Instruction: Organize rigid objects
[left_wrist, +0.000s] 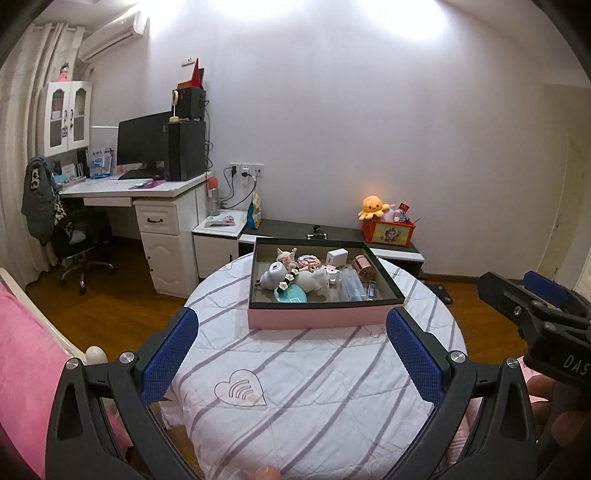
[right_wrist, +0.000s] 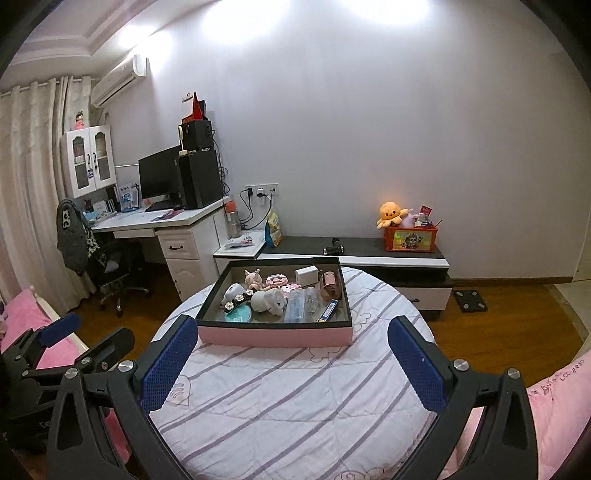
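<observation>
Both claws, left claw (left_wrist: 291, 354) and right claw (right_wrist: 291, 358), are wide open and empty, with the pink box (left_wrist: 317, 317) of small toys (left_wrist: 314, 280) just ahead on the round surface (left_wrist: 295, 387).

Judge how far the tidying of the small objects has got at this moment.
Done: nothing evident; the figurines and cases lie jumbled in the pink box on the striped cloth. In hand: nothing; left tongs and right tongs are open, short of the box. Left: all the sorting.
</observation>
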